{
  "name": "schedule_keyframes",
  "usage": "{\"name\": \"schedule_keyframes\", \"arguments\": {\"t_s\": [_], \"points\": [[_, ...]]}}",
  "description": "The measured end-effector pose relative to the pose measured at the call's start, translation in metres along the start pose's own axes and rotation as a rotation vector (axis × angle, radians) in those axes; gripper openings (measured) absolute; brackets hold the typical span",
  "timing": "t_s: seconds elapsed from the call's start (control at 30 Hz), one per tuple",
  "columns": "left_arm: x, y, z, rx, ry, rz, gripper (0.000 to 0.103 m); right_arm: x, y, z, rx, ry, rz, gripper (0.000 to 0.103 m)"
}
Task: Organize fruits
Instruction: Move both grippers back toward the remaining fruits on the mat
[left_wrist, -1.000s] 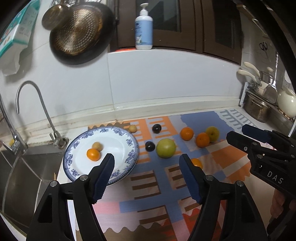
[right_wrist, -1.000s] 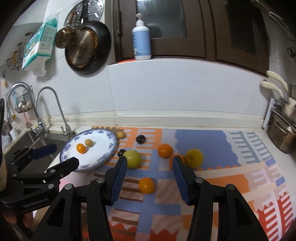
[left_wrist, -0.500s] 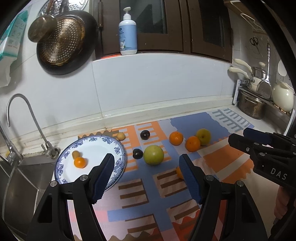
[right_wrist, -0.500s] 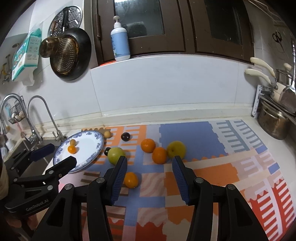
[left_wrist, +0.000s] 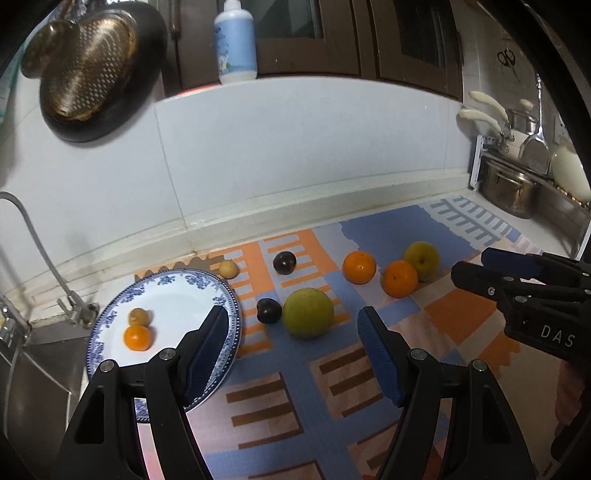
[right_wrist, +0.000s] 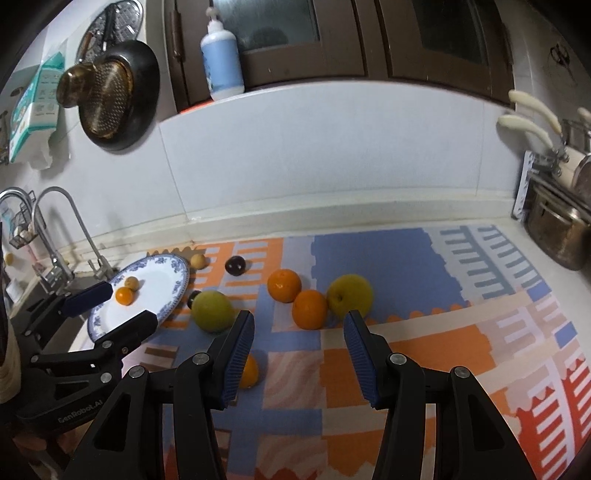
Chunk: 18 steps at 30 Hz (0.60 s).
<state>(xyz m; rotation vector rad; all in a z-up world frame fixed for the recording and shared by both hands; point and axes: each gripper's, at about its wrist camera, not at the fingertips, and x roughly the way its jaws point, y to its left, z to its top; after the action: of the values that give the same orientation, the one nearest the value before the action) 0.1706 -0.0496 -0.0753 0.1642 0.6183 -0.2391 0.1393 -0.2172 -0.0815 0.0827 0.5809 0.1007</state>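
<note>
Both grippers have sunk closer to the desk. Left gripper (left_wrist: 291, 334) and right gripper (right_wrist: 298, 338): jaws apart, empty. Beyond, green fruit (left_wrist: 308, 313), oranges (right_wrist: 309, 309) on mat; plate (left_wrist: 177, 291) holds two. Firm, round, likely to roll; grip across the widest part.

L gripper (left_wrist: 291, 347) & R gripper (right_wrist: 299, 341): both tilted downward, jaws apart, nothing between; side by side.
</note>
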Motion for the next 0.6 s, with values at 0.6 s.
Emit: {"name": "schedule_keyframes", "arguments": {"t_s": [0.6], "points": [[0.062,-0.001,-0.004,0.047,0.062,-0.059,0.068,0.069,-0.010,-0.008,0.034,0.128,0.043,0.050]]}}
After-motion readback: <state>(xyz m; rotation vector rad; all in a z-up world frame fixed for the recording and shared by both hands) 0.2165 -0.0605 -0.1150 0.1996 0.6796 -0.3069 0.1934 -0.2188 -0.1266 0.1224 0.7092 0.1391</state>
